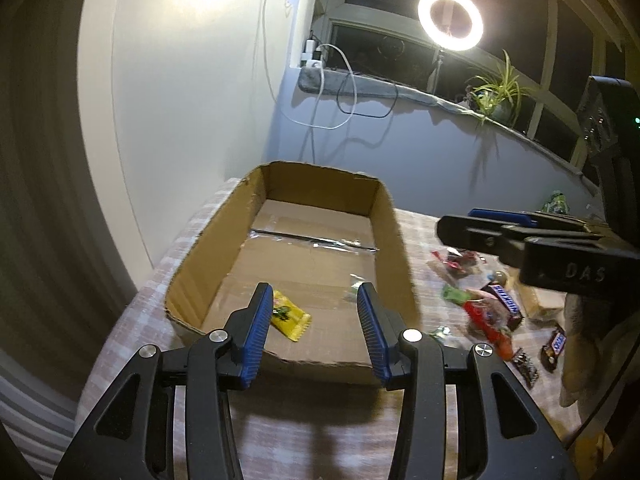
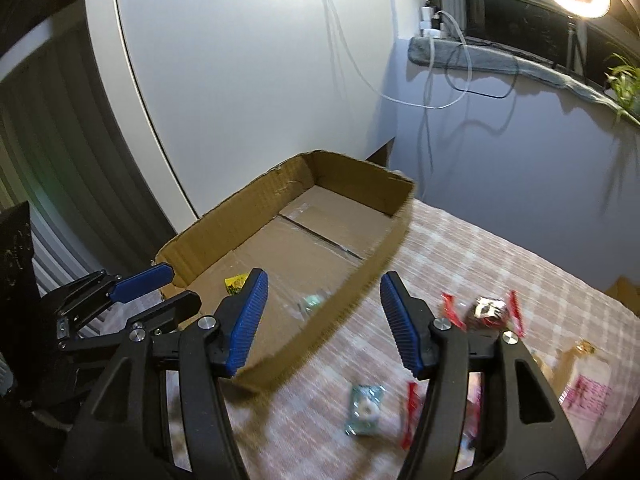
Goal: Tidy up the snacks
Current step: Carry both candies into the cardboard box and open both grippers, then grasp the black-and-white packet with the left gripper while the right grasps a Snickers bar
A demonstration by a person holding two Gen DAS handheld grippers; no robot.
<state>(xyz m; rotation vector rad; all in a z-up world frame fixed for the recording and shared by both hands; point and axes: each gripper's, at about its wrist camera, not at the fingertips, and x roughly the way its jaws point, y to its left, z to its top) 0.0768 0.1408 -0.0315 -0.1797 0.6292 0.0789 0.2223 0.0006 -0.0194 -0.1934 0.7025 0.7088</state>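
Observation:
A shallow open cardboard box (image 1: 394, 248) (image 2: 384, 256) lies on the checked tablecloth. Inside it are a yellow candy packet (image 1: 290, 316) (image 2: 235, 283) and a small greenish clear-wrapped sweet (image 1: 354, 286) (image 2: 311, 302). My left gripper (image 1: 316, 300) is open and empty above the box's near wall. My right gripper (image 2: 324, 284) is open and empty, astride the box's right wall; it also shows in the left wrist view (image 1: 476, 222). Loose snacks lie right of the box: a red-wrapped sweet (image 1: 486, 320), a Snickers bar (image 1: 506, 302), a green-wrapped round candy (image 2: 364, 410), and red wrappers (image 2: 482, 310).
The table (image 2: 460, 256) stands against a white wall and a grey wall under a windowsill with cables, a ring light (image 1: 450, 20) and a plant (image 1: 496, 94). More snacks lie at the right edge (image 1: 554, 344) (image 2: 580, 384). The left gripper shows at left in the right wrist view (image 2: 120, 286).

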